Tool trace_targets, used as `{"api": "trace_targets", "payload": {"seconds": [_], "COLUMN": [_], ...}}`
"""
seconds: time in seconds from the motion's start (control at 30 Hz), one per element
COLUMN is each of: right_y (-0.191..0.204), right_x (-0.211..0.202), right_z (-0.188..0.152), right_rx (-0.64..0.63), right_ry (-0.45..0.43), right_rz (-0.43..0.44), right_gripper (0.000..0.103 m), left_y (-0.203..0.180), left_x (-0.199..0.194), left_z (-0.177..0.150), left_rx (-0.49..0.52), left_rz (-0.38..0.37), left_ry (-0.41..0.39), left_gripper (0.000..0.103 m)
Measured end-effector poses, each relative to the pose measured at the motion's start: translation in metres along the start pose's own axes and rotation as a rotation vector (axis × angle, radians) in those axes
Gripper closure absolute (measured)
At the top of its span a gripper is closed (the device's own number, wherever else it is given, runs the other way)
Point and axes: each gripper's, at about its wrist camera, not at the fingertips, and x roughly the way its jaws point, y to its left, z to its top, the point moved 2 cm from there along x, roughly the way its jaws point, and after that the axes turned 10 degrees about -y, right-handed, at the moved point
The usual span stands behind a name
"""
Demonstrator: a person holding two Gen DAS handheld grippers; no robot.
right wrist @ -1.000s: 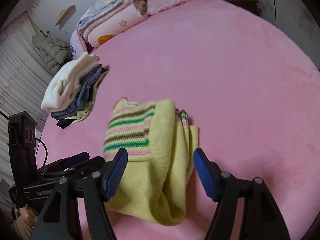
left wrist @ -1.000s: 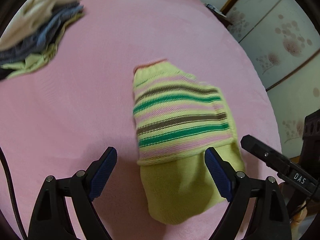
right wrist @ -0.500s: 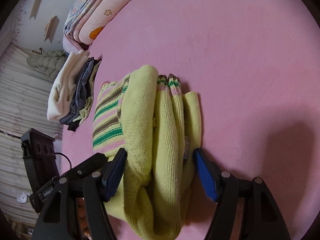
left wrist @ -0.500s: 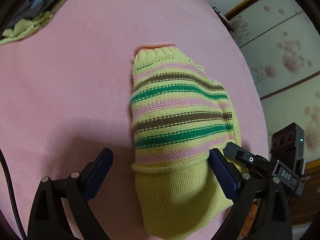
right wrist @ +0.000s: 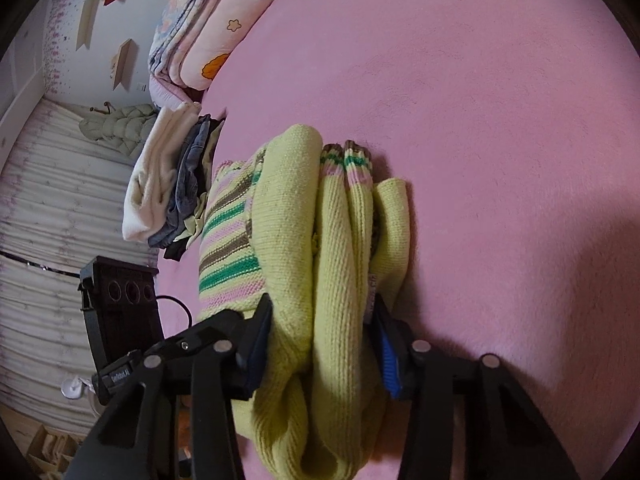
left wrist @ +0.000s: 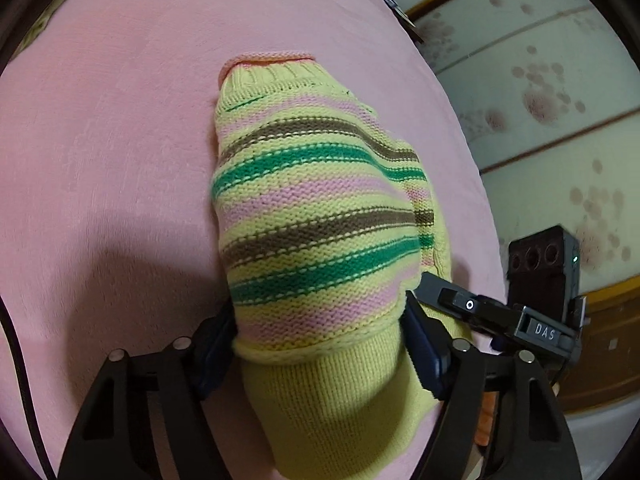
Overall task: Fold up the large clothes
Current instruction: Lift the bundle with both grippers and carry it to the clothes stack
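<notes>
Yellow striped knit sweater [left wrist: 320, 216] sits folded on the pink bedspread [left wrist: 112, 152]; your left gripper [left wrist: 320, 340] and right gripper [right wrist: 320, 344] are closing onto its thick end, to lift it whole.

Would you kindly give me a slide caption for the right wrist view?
Right tongs closing around a folded striped sweater on a pink bed, stacked clothes beyond.

Pink bedspread [right wrist: 480, 120], stacked quilts [right wrist: 208, 28], folded clothes pile [right wrist: 168, 184], floral wardrobe doors [left wrist: 540, 92]

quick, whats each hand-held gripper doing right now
left hand-held gripper: jaws closing on the folded striped sweater.
right hand-held gripper: jaws closing on the same sweater's yellow folds.
</notes>
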Motion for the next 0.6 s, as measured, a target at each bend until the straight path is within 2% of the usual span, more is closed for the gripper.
{"api": "trace_targets", "payload": {"seconds": [0.13,0.33,0.6], "right_y": [0.01,0.043,0.107], "right_x": [-0.003,-0.01,-0.013], "right_z": [-0.005,-0.018,-0.042], "right_rx": [-0.024,-0.018,-0.021], "right_ry": [-0.03,-0.059,-0.003], "right_rz": [-0.055,-0.167,-0.193], "right_gripper": [0.061,0.066,0.067], "left_y": [-0.009,-0.039,-0.039], "left_x": [-0.007,-0.037,-0.1], "left_z": [0.004,0.01,0.021], "left_rx": [0.07,0.232,0.242], "left_rz": [0.04,0.148,0.189], "left_ry": [0.027,0.031,0.085], "left_gripper": [0.04,0.043,0.043]}}
